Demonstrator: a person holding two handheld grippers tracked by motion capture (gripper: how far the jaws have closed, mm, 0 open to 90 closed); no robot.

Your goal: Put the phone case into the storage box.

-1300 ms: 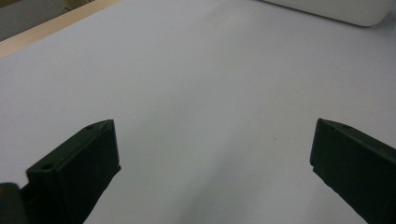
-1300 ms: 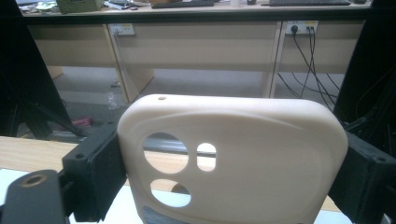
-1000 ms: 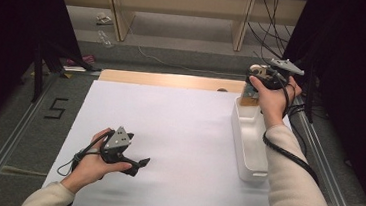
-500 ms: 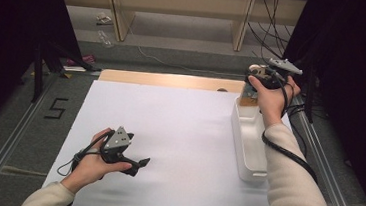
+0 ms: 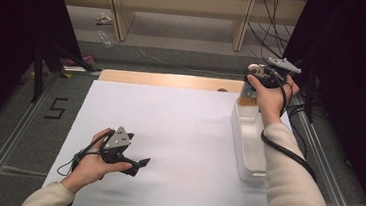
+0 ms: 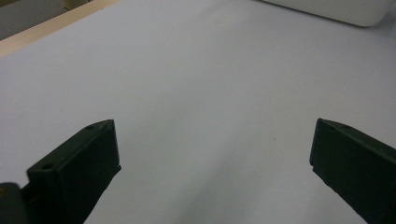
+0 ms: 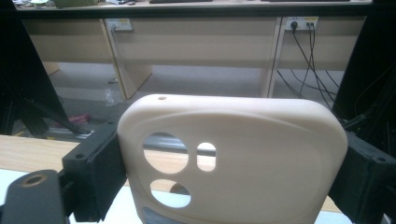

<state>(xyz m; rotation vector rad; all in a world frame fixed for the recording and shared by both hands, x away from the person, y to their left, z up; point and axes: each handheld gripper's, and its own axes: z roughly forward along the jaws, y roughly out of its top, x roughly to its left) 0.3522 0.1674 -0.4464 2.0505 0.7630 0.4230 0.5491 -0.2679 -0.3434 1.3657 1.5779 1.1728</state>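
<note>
right gripper [image 5: 254, 79] clamped on phone case [image 7: 231, 158], table's far edge | left gripper [image 5: 138, 163] apart, open sheet [image 5: 178, 132]

One phone case [image 7: 233, 158], one white tray [image 5: 250, 144], two claws [image 5: 138, 164]

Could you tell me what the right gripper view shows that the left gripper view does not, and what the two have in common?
Right gripper view: a cream phone case with camera cutouts clamped between the right gripper's jaws, with desks and wall sockets beyond. Left gripper view: the left gripper open over the bare white table sheet, with the white tray at the far edge. Shared: two black jaws rising from below, plus the white sheet and the table's wooden edge.
</note>
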